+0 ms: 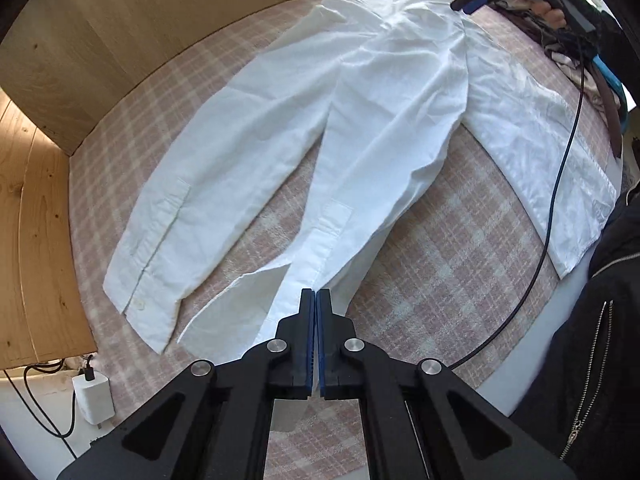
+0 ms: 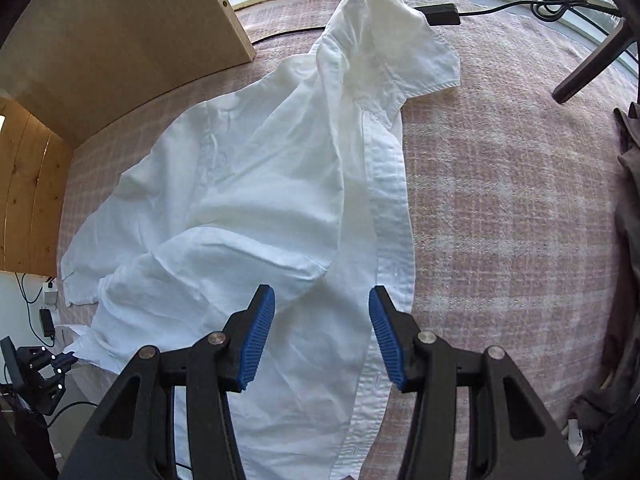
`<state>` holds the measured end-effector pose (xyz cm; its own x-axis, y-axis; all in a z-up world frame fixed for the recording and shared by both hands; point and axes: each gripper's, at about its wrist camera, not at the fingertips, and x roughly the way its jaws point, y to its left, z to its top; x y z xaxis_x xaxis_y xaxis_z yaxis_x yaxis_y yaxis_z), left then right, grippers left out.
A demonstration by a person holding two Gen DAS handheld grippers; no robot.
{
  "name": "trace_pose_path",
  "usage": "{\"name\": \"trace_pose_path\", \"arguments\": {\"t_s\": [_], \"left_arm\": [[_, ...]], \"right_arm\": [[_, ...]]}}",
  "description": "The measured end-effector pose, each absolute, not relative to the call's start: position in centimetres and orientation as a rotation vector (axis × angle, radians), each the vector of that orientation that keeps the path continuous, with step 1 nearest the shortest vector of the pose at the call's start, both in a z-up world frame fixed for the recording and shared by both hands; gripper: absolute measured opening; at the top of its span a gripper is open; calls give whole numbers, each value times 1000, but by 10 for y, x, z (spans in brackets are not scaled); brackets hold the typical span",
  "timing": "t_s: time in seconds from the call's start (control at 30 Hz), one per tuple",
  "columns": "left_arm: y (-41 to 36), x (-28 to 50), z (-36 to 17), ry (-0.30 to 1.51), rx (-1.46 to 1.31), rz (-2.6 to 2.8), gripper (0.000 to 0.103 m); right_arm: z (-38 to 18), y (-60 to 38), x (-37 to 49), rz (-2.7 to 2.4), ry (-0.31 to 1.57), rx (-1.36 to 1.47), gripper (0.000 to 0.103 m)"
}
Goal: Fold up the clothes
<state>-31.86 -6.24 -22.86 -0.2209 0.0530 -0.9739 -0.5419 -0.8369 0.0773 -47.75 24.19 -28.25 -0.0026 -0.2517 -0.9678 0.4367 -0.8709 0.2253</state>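
A white long-sleeved shirt [image 1: 372, 120] lies spread on a pink checked blanket [image 1: 440, 248]. Both sleeves stretch toward my left gripper [image 1: 316, 300], and one cuff [image 1: 152, 272] sits at the lower left. The left gripper's blue pads are pressed together with no cloth showing between them, just over the end of the middle sleeve. My right gripper [image 2: 322, 312] hangs open above the shirt [image 2: 248, 200], with wrinkled fabric and the button placket [image 2: 390, 208] below its gap. That right gripper [image 1: 470, 0] also shows in the left wrist view, over the collar end.
Wooden panels [image 1: 120, 32] border the blanket on the left. A white charger [image 1: 94, 398] and cables lie below them. A black cable [image 1: 560, 184] crosses the shirt's right side. Dark clothes [image 2: 628, 240] are piled at the right edge, and a chair leg [image 2: 592, 64] stands near the window.
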Motion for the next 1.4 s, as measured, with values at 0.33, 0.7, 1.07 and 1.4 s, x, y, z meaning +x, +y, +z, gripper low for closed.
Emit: {"name": "trace_pose_path", "arguments": {"t_s": [0.33, 0.7, 1.07, 1.4], "left_arm": [[-130, -372, -189, 422, -1649, 2391, 1], [-179, -450, -264, 335, -1888, 2334, 1], [-219, -427, -257, 268, -1949, 2408, 14], [-220, -355, -266, 58, -1939, 2353, 29]], "right_arm": [[-253, 213, -504, -1919, 27, 1661, 4], [-274, 96, -566, -2002, 318, 1605, 11], [-228, 105, -462, -1895, 394, 1405, 28], [-271, 59, -347, -1653, 874, 1264, 28]]}}
